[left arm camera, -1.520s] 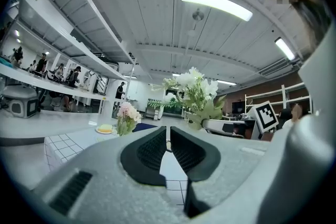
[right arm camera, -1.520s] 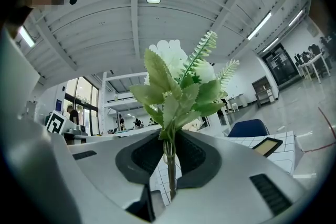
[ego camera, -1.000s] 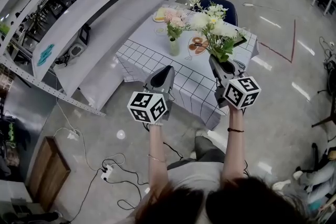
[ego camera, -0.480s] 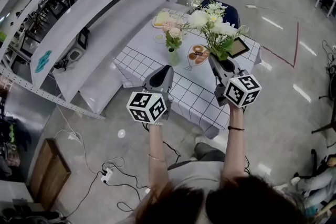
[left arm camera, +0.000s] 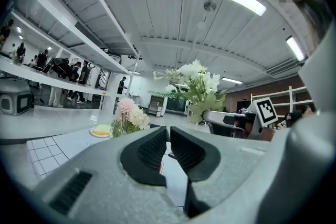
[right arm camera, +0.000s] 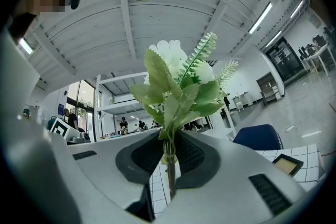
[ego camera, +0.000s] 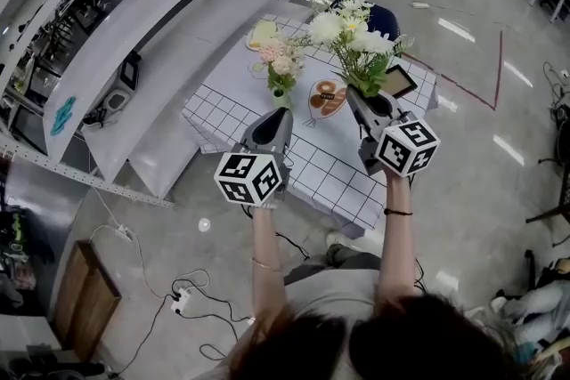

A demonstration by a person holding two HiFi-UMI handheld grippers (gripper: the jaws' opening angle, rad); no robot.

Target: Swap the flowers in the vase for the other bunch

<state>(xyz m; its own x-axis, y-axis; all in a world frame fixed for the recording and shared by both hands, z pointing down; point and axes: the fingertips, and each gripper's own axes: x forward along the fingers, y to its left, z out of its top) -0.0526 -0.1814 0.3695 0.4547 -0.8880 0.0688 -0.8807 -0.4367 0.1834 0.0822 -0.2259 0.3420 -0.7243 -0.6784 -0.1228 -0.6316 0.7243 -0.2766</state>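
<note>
A bunch of white flowers with green leaves point(ego camera: 354, 44) stands upright in my right gripper point(ego camera: 363, 101), whose jaws are shut on its stems point(right arm camera: 169, 162). The same white bunch point(left arm camera: 197, 81) shows to the right in the left gripper view. A pink bunch point(ego camera: 278, 62) sits in a small green vase point(ego camera: 282, 96) on the grid-patterned table point(ego camera: 329, 165); the pink bunch point(left arm camera: 128, 115) appears ahead of my left gripper point(left arm camera: 168, 140). My left gripper point(ego camera: 272, 122) is shut and holds nothing, hovering near the table's front edge.
On the table lie a round plate with brown food point(ego camera: 326, 98), a yellow item on a plate point(ego camera: 262, 33) and a framed tablet point(ego camera: 394, 81). A blue chair point(ego camera: 383, 18) stands behind. White shelving point(ego camera: 151, 22) runs along the left. Cables point(ego camera: 191, 298) lie on the floor.
Both grippers have moved forward toward the table together, the right one carrying the white bunch. The table and pink flowers now sit closer under the grippers.
</note>
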